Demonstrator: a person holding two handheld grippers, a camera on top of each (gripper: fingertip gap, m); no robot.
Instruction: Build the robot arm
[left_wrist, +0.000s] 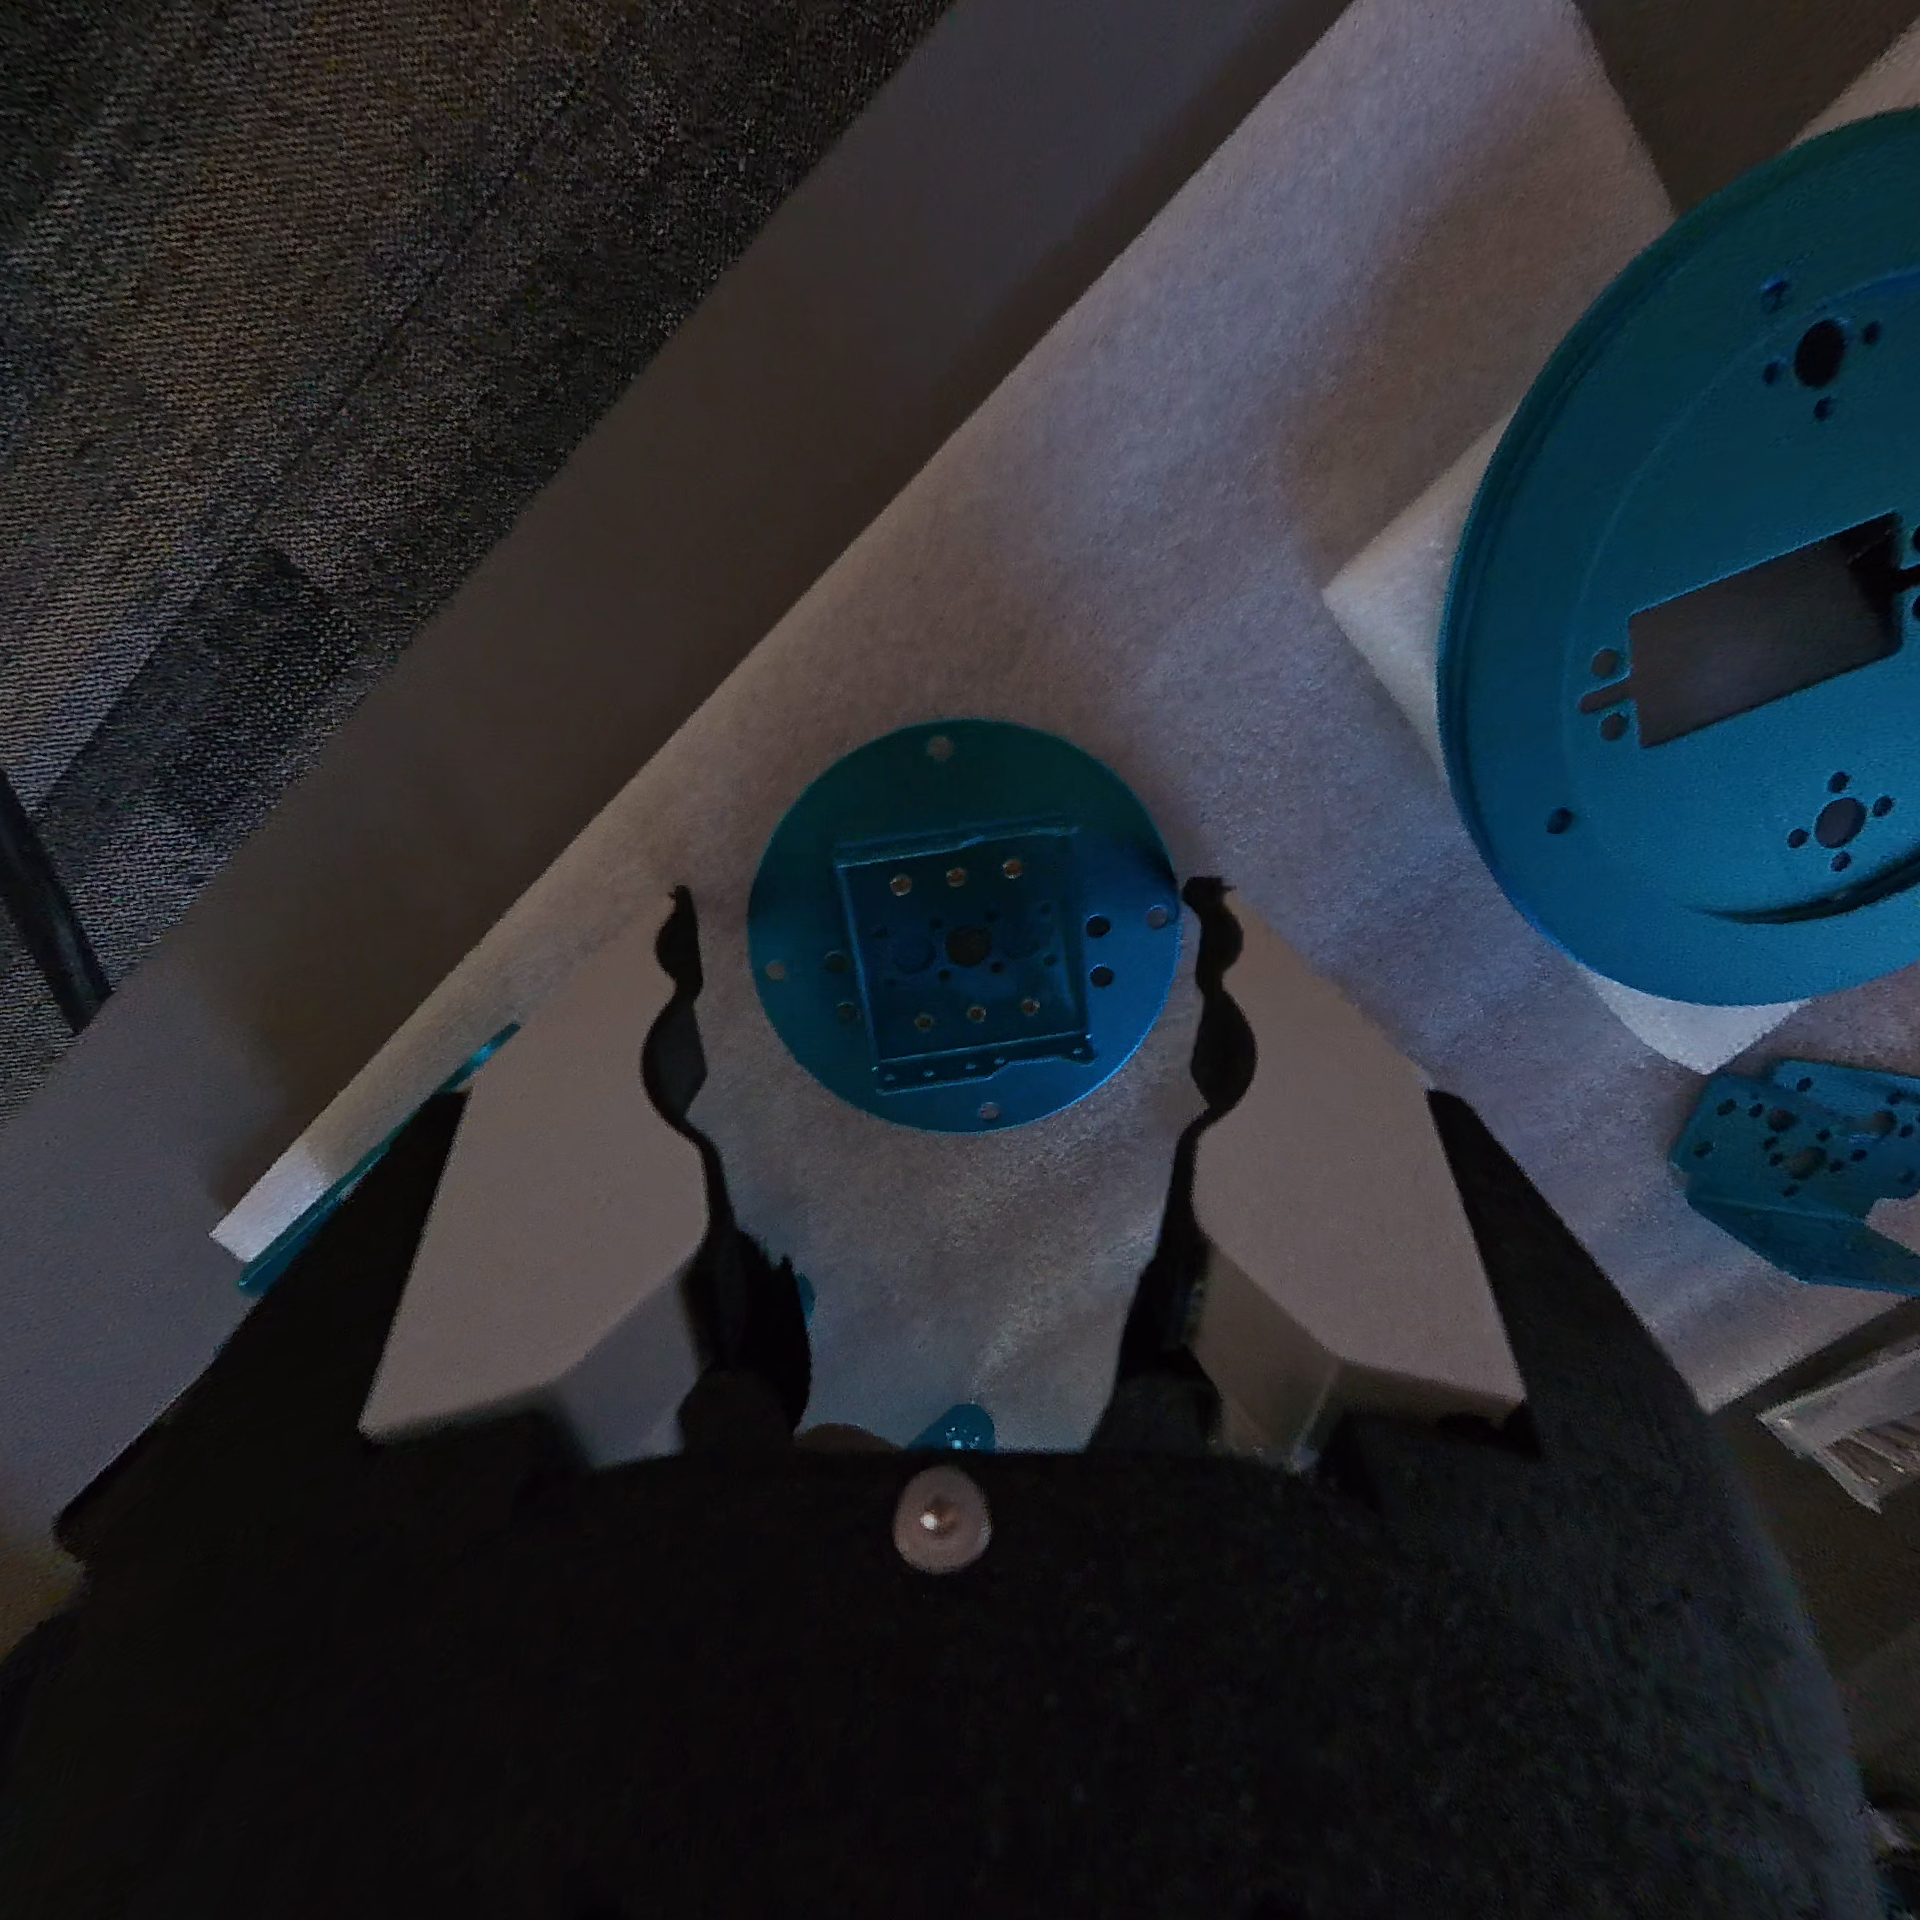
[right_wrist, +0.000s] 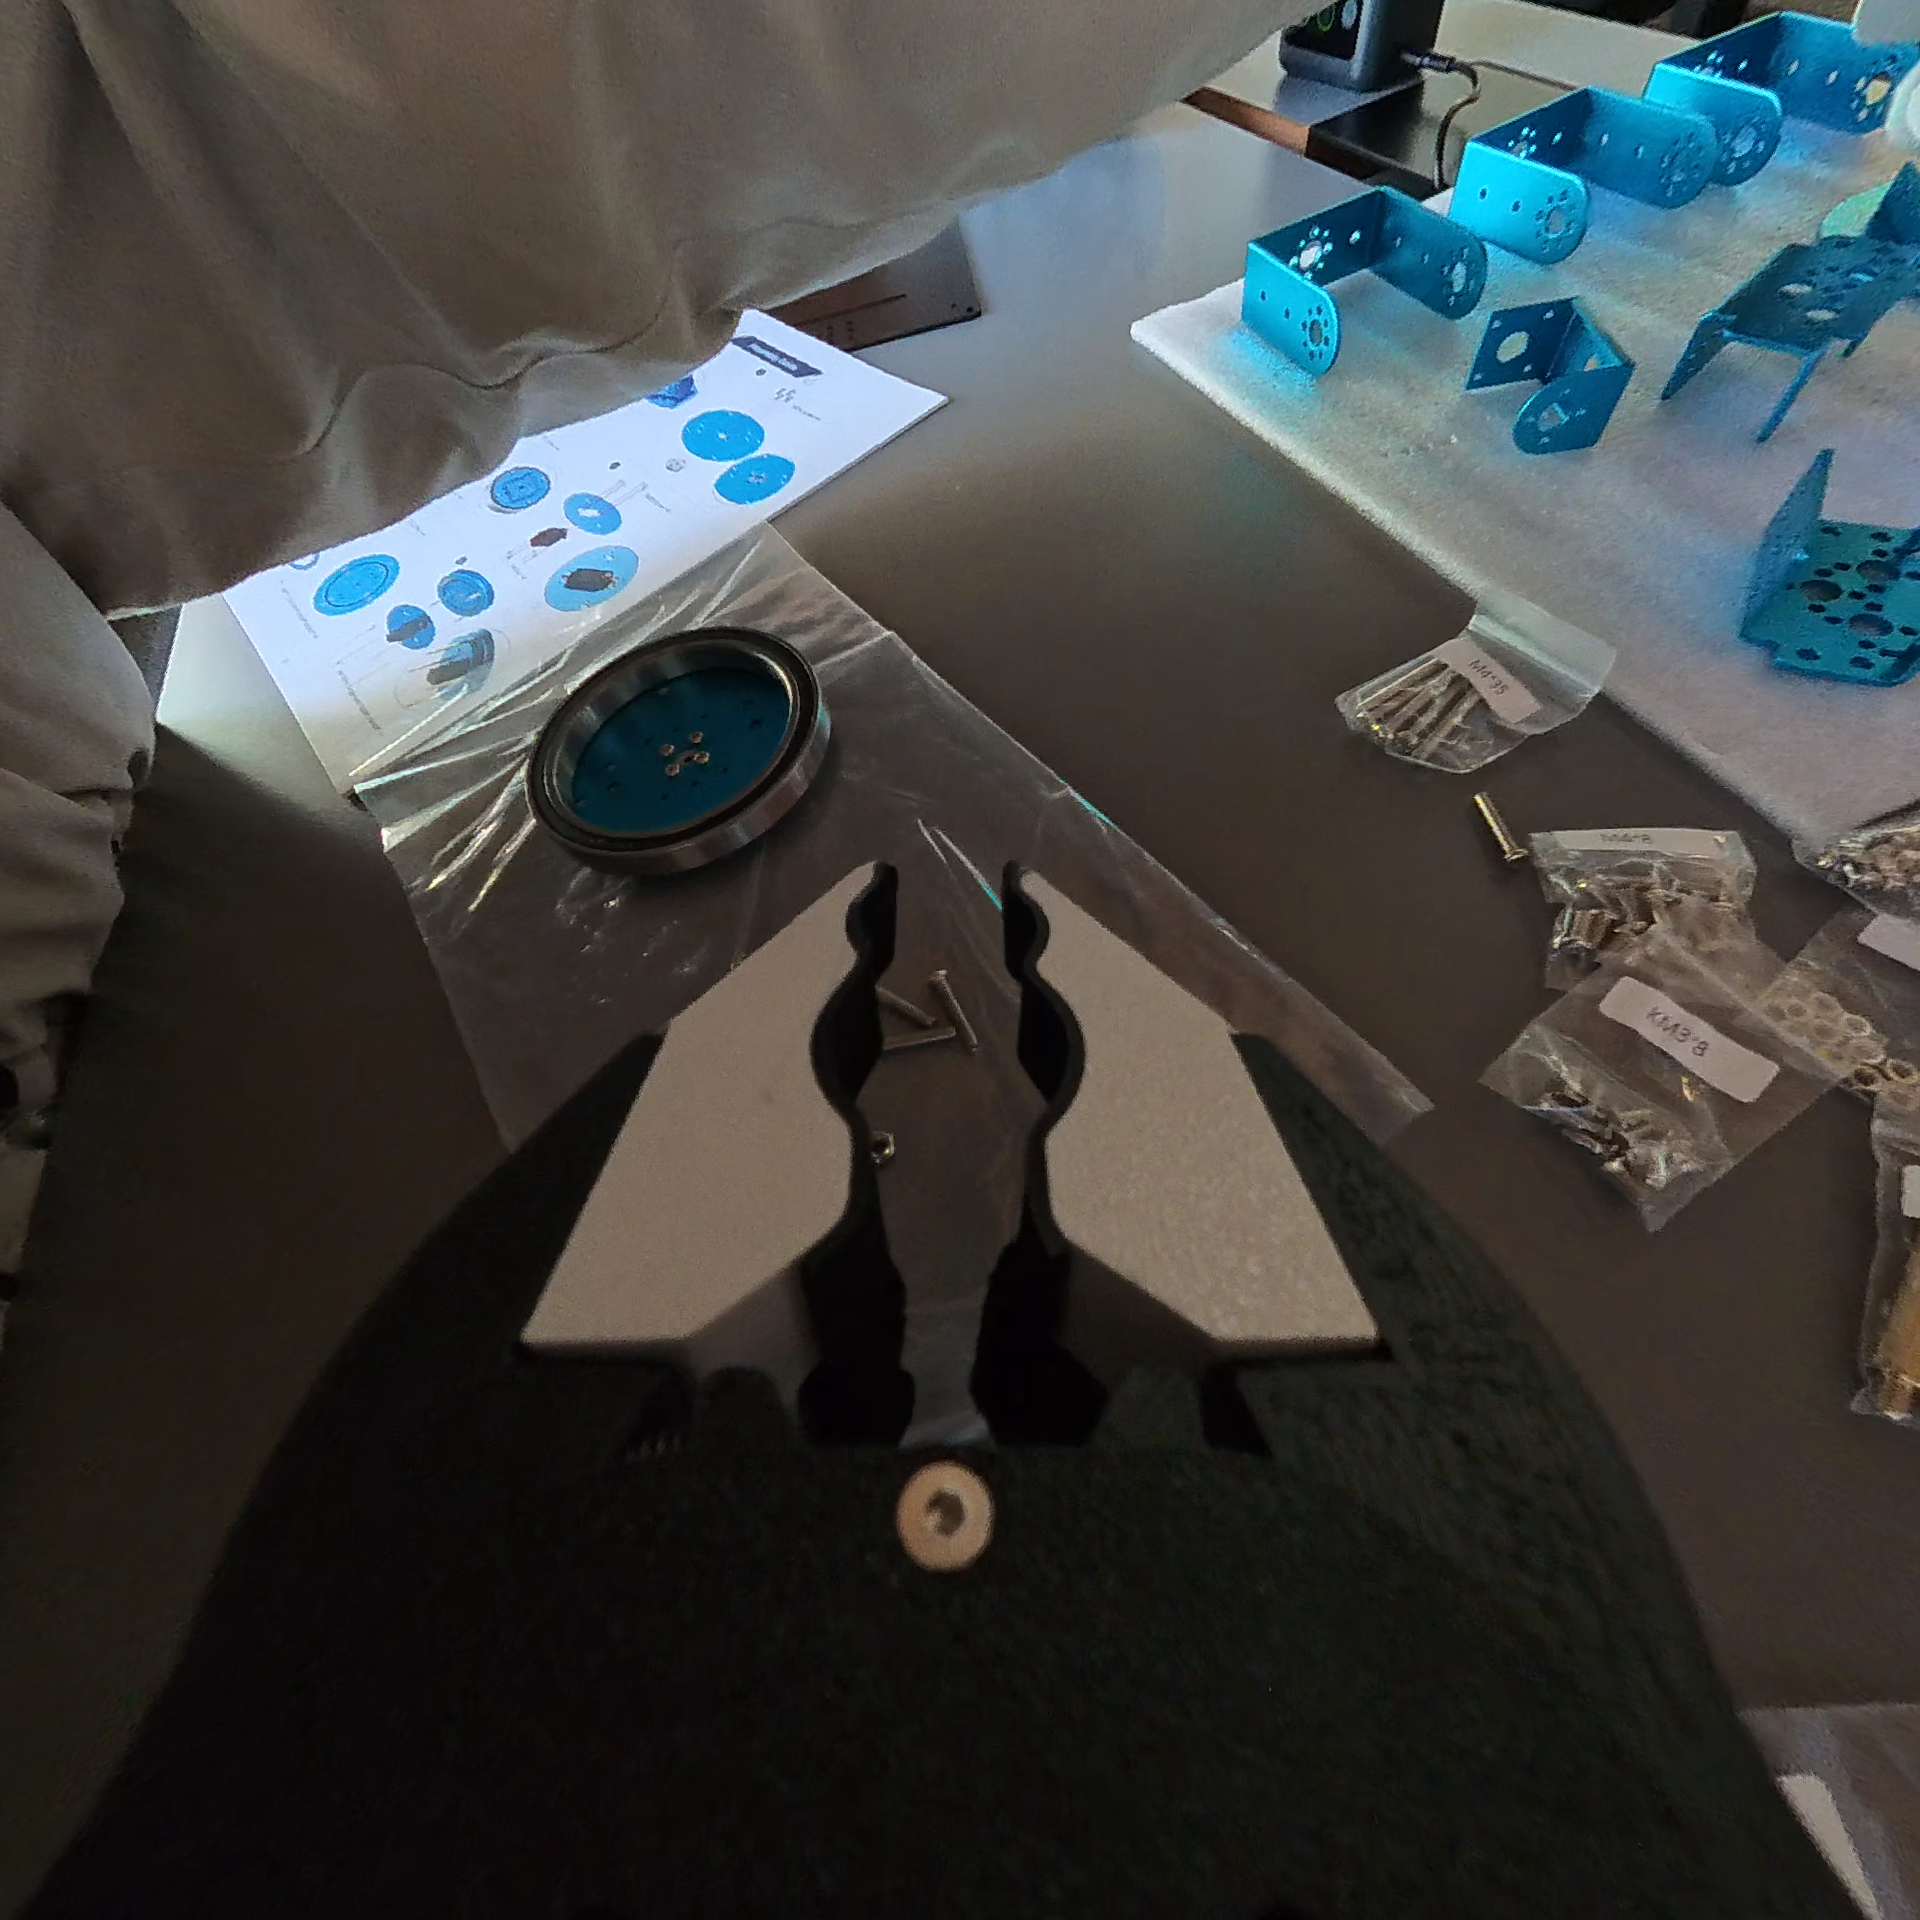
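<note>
The left gripper (left_wrist: 945, 894) was held above a white foam sheet (left_wrist: 1195, 582), its black wavy fingers (left_wrist: 675, 997) spread wide and nothing gripped between them. A small round blue metal plate (left_wrist: 964, 925), with a square blue perforated bracket seated on its face, was framed between the fingertips; whether the tips touched its rim could not be told, though the right tip sat just beside its edge. A large blue metal disc with a rectangular cutout (left_wrist: 1704, 665) was propped on a second foam pad to the right, and a blue perforated bracket (left_wrist: 1808, 1174) lay below it; the foam was judged to be there to cushion the painted parts. The right gripper (right_wrist: 948, 883) was held low over a crumpled clear plastic bag (right_wrist: 1091, 862) spread on the dark grey table (right_wrist: 1195, 582), its fingers drawn near one another but with a narrow gap left, and nothing pinched. A few loose silver screws (right_wrist: 930, 1013) were seen lying on the bag through that gap, with a small nut nearer the palm. A steel bearing ring around a blue round plate (right_wrist: 681, 753) rested on the bag just beyond the tips. A printed instruction sheet (right_wrist: 582, 499) lay farther off, partly under a pale sleeve. Labelled bags of screws (right_wrist: 1642, 1101) and blue U-shaped metal brackets (right_wrist: 1361, 275) were laid out to the right, apparently sorted by kind.
</note>
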